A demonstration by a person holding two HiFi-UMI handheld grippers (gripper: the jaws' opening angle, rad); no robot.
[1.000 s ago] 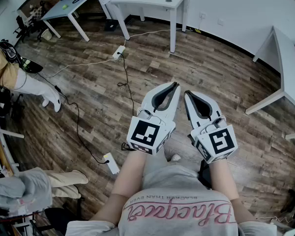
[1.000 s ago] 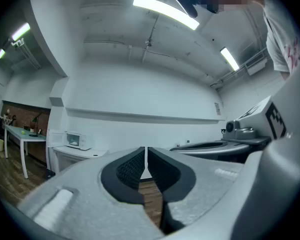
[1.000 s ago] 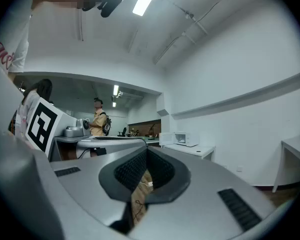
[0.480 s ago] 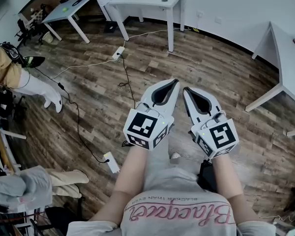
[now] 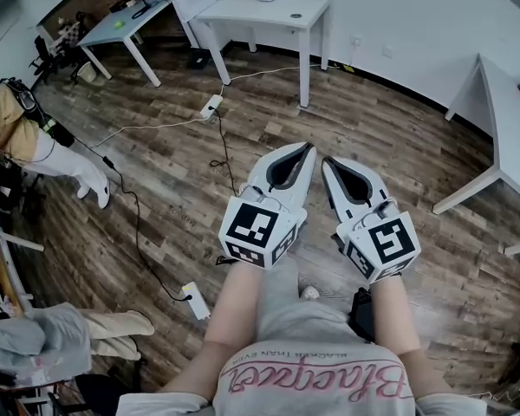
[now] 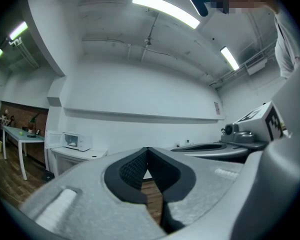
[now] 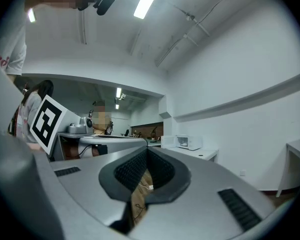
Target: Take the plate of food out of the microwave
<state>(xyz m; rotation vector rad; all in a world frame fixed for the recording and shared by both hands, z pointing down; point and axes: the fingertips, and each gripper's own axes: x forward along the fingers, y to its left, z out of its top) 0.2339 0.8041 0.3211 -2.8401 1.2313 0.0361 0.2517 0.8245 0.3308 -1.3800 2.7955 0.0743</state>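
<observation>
Open microwave (image 6: 77, 141) — white plate (image 6: 72, 144) inside

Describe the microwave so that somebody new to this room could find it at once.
Look along the white far wall to the white table standing against it. The microwave is the small white box on that tabletop, its door apparently swung open; the neighbouring table carries only small clutter.

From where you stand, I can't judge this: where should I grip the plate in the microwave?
Probably the near rim, coming in level through the open front: the microwave has its door swung aside, and its roof blocks a grip from above. The plate shows only as a small pale shape.
</observation>
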